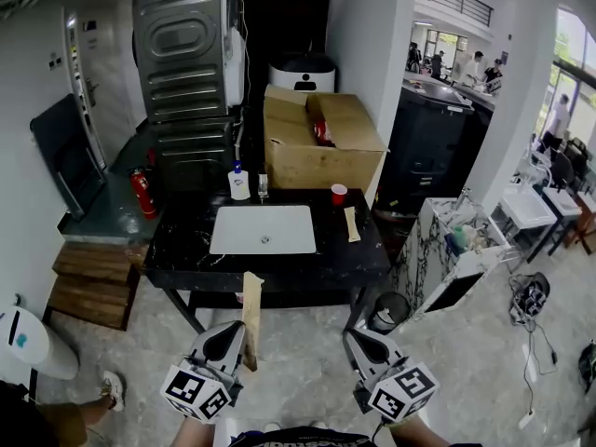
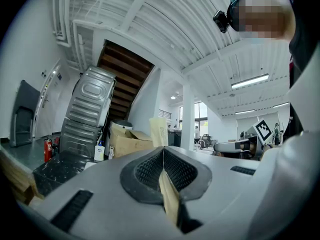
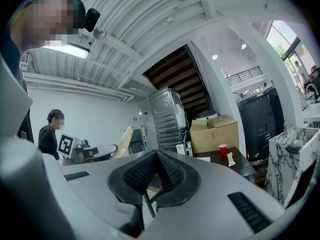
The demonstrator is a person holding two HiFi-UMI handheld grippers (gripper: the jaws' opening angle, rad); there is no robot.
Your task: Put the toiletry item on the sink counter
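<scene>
Here, a flat tan packet (image 1: 250, 305) is grasped by the left hand-held gripper (image 1: 240, 335), whose jaws are pressed together on the packet's lower part so that the packet is held upright, its top end raised above the pads. The packet is held in the air, short of the front edge of the black bench (image 1: 354, 259) and well in front of the white basin (image 1: 264, 229) that is set into the bench top. The right hand-held gripper (image 1: 361, 338) is clenched with nothing between its pads, and is held level with the left one, in front of the basin and off towards its right. Behind the basin, near its left rear corner, a white pump bottle (image 1: 239, 182) is stood, with a small item (image 1: 264, 186), too small to be made out, just beside it. Behind the basin's right rear corner a red cup (image 1: 339, 194) is placed, and just to the right of the basin a second tan packet (image 1: 351, 223) is laid flat on the bench. Farther behind the basin, an open cardboard box (image 1: 321, 147) is seen.
</scene>
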